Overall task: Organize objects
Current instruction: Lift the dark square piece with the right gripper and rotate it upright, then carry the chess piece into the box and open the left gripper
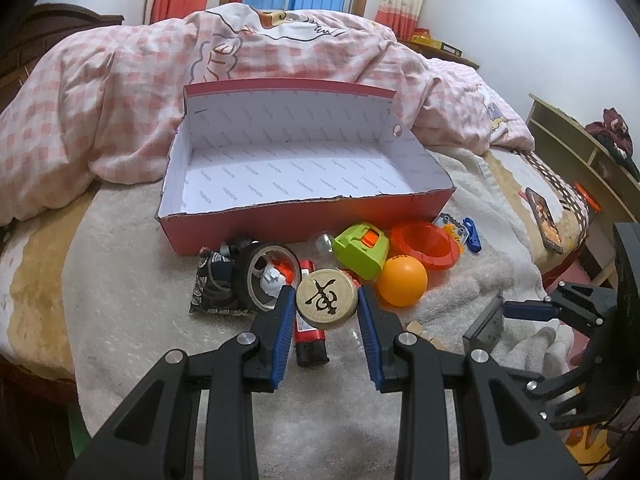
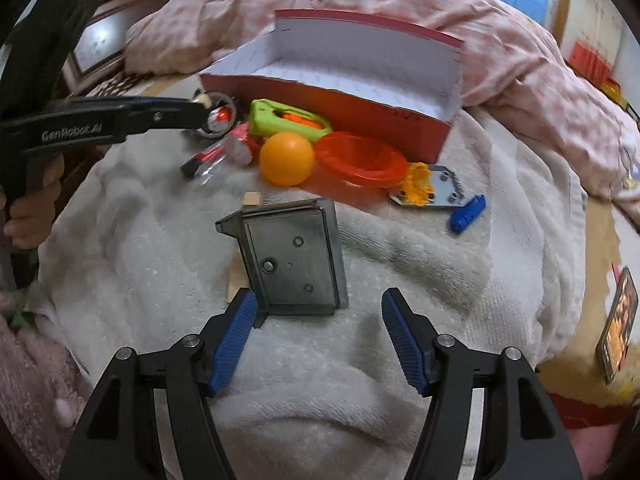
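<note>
A: What does the left claw [image 1: 326, 312] have?

B: It pinches a round wooden disc [image 1: 327, 299] with a black character on its face, one blue pad on each side of the rim. The disc is lifted above the white towel [image 1: 132, 320] on the bed, over a red and black lighter [image 1: 310, 340].

A: And around the disc?

B: At its 3 o'clock, just beside it, an orange ball [image 1: 401, 281]. At 9 o'clock, a roll of tape [image 1: 262, 278] standing on edge, with a dark patterned pouch [image 1: 212, 288] touching the roll's far side. At 1 o'clock, a green plastic toy [image 1: 362, 250], and past that an orange bowl [image 1: 426, 244] lying tilted. At 12 o'clock, behind the whole heap, the open red box [image 1: 300, 216], its white inside bare.

A: The right claw?

B: The right claw [image 2: 318, 330] is spread wide, low over the towel. A dark translucent plastic case [image 2: 294, 260] lies flat at its 12 o'clock; the left pad touches or nearly touches the case's near corner, and the right pad is clear of it.

A: Farther out?

B: From the right wrist, a small blue piece [image 2: 467, 213] lies at 2 o'clock from the case, beside a grey metal plate [image 2: 442, 188] with a yellow bit on it. A phone [image 2: 618, 320] with a lit screen lies at 3 o'clock near the bed's edge. A pink checked quilt [image 1: 100, 92] is piled behind the box.
</note>
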Motion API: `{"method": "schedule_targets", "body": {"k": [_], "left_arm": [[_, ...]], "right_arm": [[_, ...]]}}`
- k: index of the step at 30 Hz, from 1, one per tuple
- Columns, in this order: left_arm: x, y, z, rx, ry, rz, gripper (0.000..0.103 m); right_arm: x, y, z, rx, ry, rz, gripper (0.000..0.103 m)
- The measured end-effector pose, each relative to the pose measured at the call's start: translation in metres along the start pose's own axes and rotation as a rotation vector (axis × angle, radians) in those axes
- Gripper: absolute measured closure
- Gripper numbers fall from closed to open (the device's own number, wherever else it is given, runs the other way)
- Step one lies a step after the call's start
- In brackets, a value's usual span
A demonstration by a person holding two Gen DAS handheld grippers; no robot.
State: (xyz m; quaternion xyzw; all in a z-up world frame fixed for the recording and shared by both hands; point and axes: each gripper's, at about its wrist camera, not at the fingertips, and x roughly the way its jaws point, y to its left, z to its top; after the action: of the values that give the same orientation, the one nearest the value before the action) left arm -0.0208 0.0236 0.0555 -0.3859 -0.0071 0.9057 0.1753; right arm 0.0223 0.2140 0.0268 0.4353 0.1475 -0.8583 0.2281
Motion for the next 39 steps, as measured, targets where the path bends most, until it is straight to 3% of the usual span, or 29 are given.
{"method": "schedule_targets", "body": {"k": [8, 10, 15, 18, 31, 39], "left_arm": [[0.0, 0.001, -0.001, -0.003, -0.001, 0.003, 0.072], [0.0, 0.002, -0.002, -0.005, 0.0, 0.003, 0.072], [0.0, 0.003, -0.002, -0.008, 0.002, 0.002, 0.072], [0.0, 0.003, -0.002, -0.005, 0.001, 0.002, 0.072], [-0.003, 0.003, 0.004, -0.013, -0.019, 0.007, 0.072], [-0.008, 0.004, 0.025, -0.001, -0.078, 0.025, 0.072]], "right_arm": [[0.014, 0.005, 0.011, 0.031, -0.037, 0.063, 0.037], [0.017, 0.001, 0.012, 0.064, -0.043, 0.101, 0.043], [0.016, -0.012, 0.014, 0.158, -0.073, 0.129, 0.084], [0.017, -0.016, 0.013, 0.173, -0.071, 0.125, 0.091], [-0.015, -0.024, 0.03, 0.215, -0.184, 0.121, 0.094], [-0.02, -0.029, 0.058, 0.245, -0.261, 0.14, 0.094]]}}
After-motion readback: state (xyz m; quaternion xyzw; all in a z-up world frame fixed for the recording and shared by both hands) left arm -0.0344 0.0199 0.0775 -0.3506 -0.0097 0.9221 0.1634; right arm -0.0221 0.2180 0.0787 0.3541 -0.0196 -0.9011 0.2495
